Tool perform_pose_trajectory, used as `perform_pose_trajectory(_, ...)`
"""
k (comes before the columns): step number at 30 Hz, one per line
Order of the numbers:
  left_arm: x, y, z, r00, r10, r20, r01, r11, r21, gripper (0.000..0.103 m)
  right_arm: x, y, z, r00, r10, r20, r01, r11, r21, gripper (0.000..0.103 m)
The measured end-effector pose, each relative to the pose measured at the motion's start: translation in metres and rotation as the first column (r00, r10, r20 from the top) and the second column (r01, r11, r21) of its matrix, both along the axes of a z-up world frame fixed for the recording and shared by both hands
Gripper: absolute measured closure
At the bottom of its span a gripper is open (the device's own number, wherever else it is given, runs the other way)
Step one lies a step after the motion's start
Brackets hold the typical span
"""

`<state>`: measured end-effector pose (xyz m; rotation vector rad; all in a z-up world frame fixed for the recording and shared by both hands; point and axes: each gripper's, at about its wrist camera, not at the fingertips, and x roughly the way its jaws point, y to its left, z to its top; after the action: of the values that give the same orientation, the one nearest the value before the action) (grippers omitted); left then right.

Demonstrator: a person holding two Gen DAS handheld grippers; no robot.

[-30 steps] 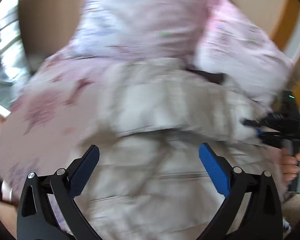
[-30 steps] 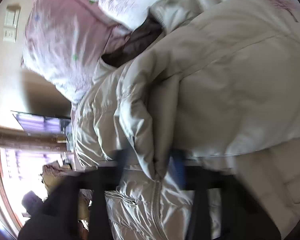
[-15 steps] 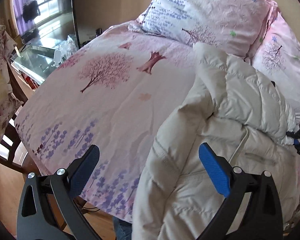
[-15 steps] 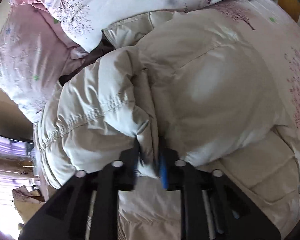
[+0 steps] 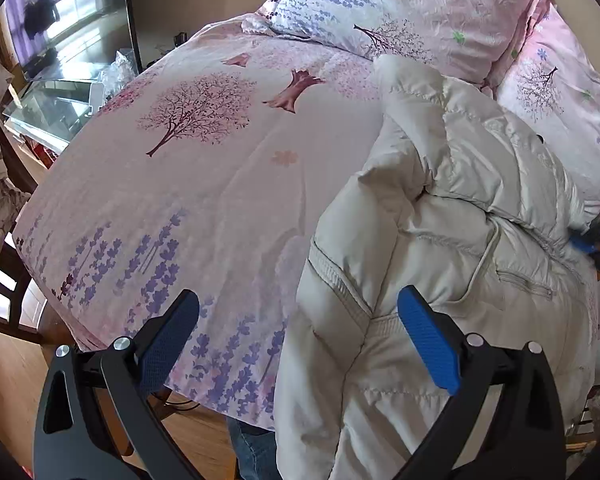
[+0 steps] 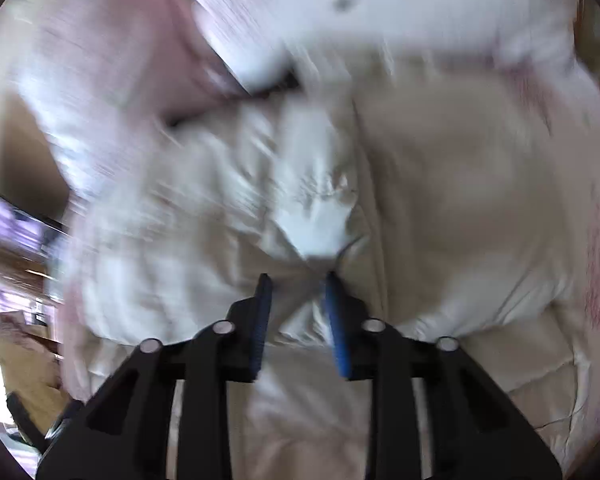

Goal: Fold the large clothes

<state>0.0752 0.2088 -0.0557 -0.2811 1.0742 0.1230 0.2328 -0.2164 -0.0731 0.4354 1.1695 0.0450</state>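
Observation:
A cream puffer jacket (image 5: 452, 240) lies bunched on the right part of a bed with a pink tree-print cover (image 5: 204, 168). Its hem hangs over the near edge. My left gripper (image 5: 300, 340) is open and empty, hovering at the bed's near edge, its right finger over the jacket's hem. In the blurred right wrist view my right gripper (image 6: 298, 308) has its jaws a little apart, with a fold of the jacket (image 6: 440, 200) still between them. The right gripper also shows at the far right of the left wrist view (image 5: 596, 244).
Two pink patterned pillows (image 5: 420, 12) lie at the head of the bed behind the jacket. A TV (image 5: 68, 16) and a glass stand (image 5: 56, 108) are to the left of the bed. Wooden floor (image 5: 8, 380) shows below the bed edge.
My left gripper pulled back and swung left, so the bare bed cover came into view. My right gripper's jaws have widened around the jacket fold and its view is now blurred by motion.

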Motion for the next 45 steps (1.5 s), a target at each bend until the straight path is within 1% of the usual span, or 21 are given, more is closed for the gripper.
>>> perform_pose_trajectory(2, -0.002, -0.002, 0.001, 1.0, -0.014, 0.009, 0.014, 1.0, 0.021, 0.002, 0.004, -0.016, -0.012, 0.998, -0.066, -0.026, 0.068, 0.992, 0.108, 0.093)
perform_pose_trajectory(3, -0.004, -0.004, 0.002, 1.0, -0.026, 0.015, 0.025, 0.999, 0.043, 0.002, 0.004, -0.027, -0.018, 0.993, -0.102, -0.06, 0.112, 0.976, 0.189, 0.094)
perform_pose_trajectory(5, -0.005, -0.005, 0.001, 0.999, -0.041, 0.007, 0.041, 0.997, 0.069, 0.002, 0.002, -0.036, -0.015, 0.991, -0.099, -0.09, 0.119, 0.961, 0.25, 0.094)
perform_pose_trajectory(7, -0.006, -0.001, -0.001, 0.999, -0.04, -0.01, 0.041, 0.998, 0.052, 0.002, -0.01, -0.04, 0.0, 0.996, -0.079, -0.051, 0.09, 0.96, 0.266, 0.085)
perform_pose_trajectory(8, -0.007, 0.003, -0.002, 0.999, -0.035, -0.013, 0.035, 0.999, 0.029, 0.002, -0.02, -0.043, 0.008, 0.997, -0.072, -0.021, 0.075, 0.96, 0.268, 0.067)
perform_pose_trajectory(9, -0.007, 0.007, -0.002, 0.999, -0.029, -0.017, 0.029, 1.0, -0.003, 0.002, -0.034, -0.048, 0.021, 0.997, -0.07, 0.02, 0.063, 0.965, 0.254, 0.045)
perform_pose_trajectory(10, -0.008, 0.011, -0.003, 0.999, -0.026, -0.021, 0.025, 0.999, -0.027, 0.002, -0.048, -0.058, 0.03, 0.995, -0.075, 0.06, 0.059, 0.971, 0.233, 0.037)
perform_pose_trajectory(12, -0.008, 0.017, -0.006, 0.999, -0.028, -0.034, 0.025, 0.997, -0.072, 0.002, -0.076, -0.082, 0.045, 0.99, -0.088, 0.112, 0.062, 0.974, 0.217, 0.033)
perform_pose_trajectory(14, -0.009, 0.021, -0.008, 0.999, -0.037, -0.039, 0.033, 0.994, -0.109, 0.002, -0.104, -0.115, 0.047, 0.987, -0.128, 0.099, 0.104, 0.97, 0.219, 0.03)
perform_pose_trajectory(17, -0.01, 0.023, -0.011, 0.996, -0.07, -0.051, 0.06, 0.985, -0.164, 0.002, -0.142, -0.17, 0.032, 0.98, -0.196, 0.043, 0.184, 0.963, 0.198, 0.03)
perform_pose_trajectory(20, -0.01, 0.021, -0.014, 0.993, -0.104, -0.058, 0.091, 0.975, -0.201, 0.003, -0.174, -0.208, 0.007, 0.969, -0.244, -0.043, 0.247, 0.943, 0.224, 0.03)
perform_pose_trajectory(23, -0.011, 0.018, -0.019, 0.99, -0.125, -0.066, 0.105, 0.964, -0.242, 0.005, -0.198, -0.234, -0.015, 0.965, -0.238, -0.111, 0.259, 0.936, 0.24, 0.03)
perform_pose_trajectory(25, -0.01, 0.017, -0.025, 0.987, -0.131, -0.09, 0.102, 0.957, -0.271, 0.011, -0.213, -0.243, -0.027, 0.964, -0.223, -0.144, 0.254, 0.935, 0.249, 0.03)
perform_pose_trajectory(27, -0.011, 0.014, -0.03, 0.985, -0.136, -0.11, 0.098, 0.949, -0.299, 0.016, -0.221, -0.244, -0.039, 0.964, -0.201, -0.174, 0.243, 0.934, 0.264, 0.03)
perform_pose_trajectory(29, -0.013, 0.01, -0.034, 0.982, -0.145, -0.123, 0.101, 0.947, -0.306, 0.017, -0.228, -0.245, -0.046, 0.967, -0.171, -0.187, 0.221, 0.929, 0.297, 0.03)
perform_pose_trajectory(32, -0.018, 0.004, -0.039, 0.977, -0.164, -0.137, 0.112, 0.94, -0.324, 0.017, -0.226, -0.234, -0.056, 0.97, -0.115, -0.213, 0.183, 0.925, 0.333, 0.03)
perform_pose_trajectory(37, -0.028, -0.001, -0.041, 0.975, -0.179, -0.133, 0.12, 0.924, -0.364, 0.017, -0.228, -0.212, -0.063, 0.971, -0.013, -0.238, 0.108, 0.914, 0.39, 0.031)
perform_pose_trajectory(39, -0.033, -0.001, -0.042, 0.974, -0.181, -0.134, 0.117, 0.916, -0.384, 0.02, -0.23, -0.205, -0.063, 0.973, 0.012, -0.231, 0.084, 0.913, 0.398, 0.032)
perform_pose_trajectory(40, -0.035, -0.001, -0.042, 0.974, -0.18, -0.135, 0.115, 0.913, -0.391, 0.021, -0.231, -0.203, -0.064, 0.973, 0.025, -0.23, 0.076, 0.904, 0.422, 0.033)
perform_pose_trajectory(42, -0.04, 0.0, -0.043, 0.975, -0.174, -0.139, 0.102, 0.903, -0.417, 0.028, -0.232, -0.198, -0.065, 0.971, 0.037, -0.237, 0.072, 0.897, 0.435, 0.041)
perform_pose_trajectory(45, -0.045, 0.001, -0.045, 0.977, -0.159, -0.145, 0.078, 0.89, -0.449, 0.038, -0.237, -0.194, -0.066, 0.973, 0.048, -0.227, 0.065, 0.883, 0.466, 0.043)
